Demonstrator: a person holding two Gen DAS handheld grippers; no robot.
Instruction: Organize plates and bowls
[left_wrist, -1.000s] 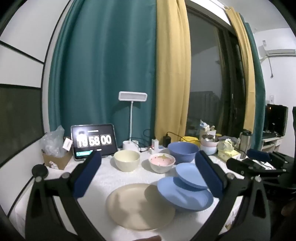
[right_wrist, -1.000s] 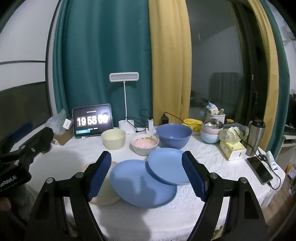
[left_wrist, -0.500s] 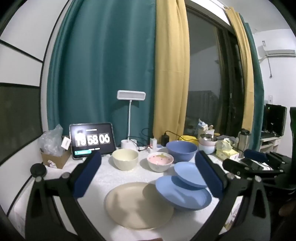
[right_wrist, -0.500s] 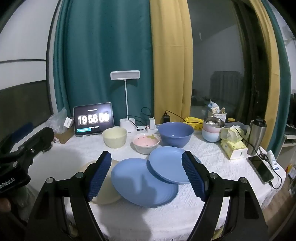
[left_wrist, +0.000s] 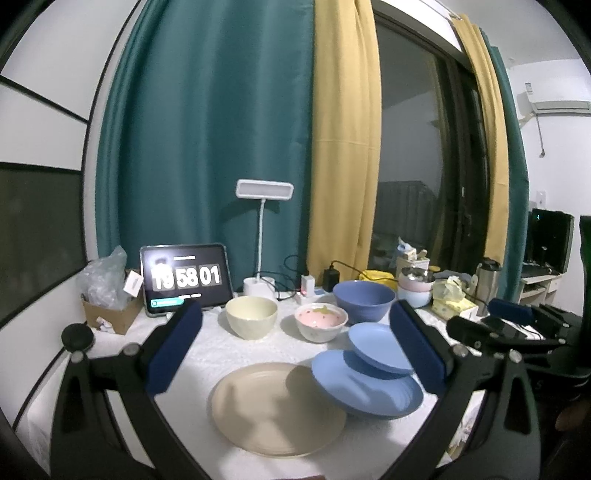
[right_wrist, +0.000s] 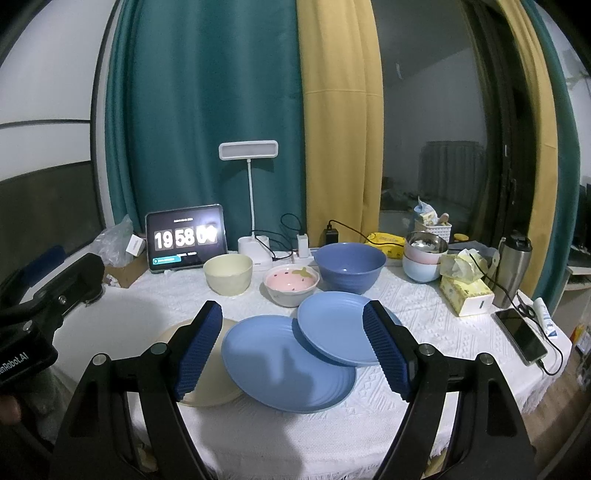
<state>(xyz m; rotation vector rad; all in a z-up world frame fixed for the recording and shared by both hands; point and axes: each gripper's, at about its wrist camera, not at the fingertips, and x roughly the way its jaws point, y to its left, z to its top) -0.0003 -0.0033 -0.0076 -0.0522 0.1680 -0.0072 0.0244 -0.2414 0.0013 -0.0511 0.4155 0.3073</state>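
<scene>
Both grippers hover above the near edge of the tabletop, the left gripper and right gripper each with jaws apart and holding nothing. Three plates overlap near that edge: a beige plate lowest, a large blue plate tilted on its rim, and a small blue plate leaning on the large one. Three bowls stand in a row behind: a cream bowl, a strawberry bowl and a blue bowl. Likely hazards: lifting a lower plate first would tip the upper ones toward the edge; thin smooth rims may slip from the pads; a wide reach could knock the bowls.
</scene>
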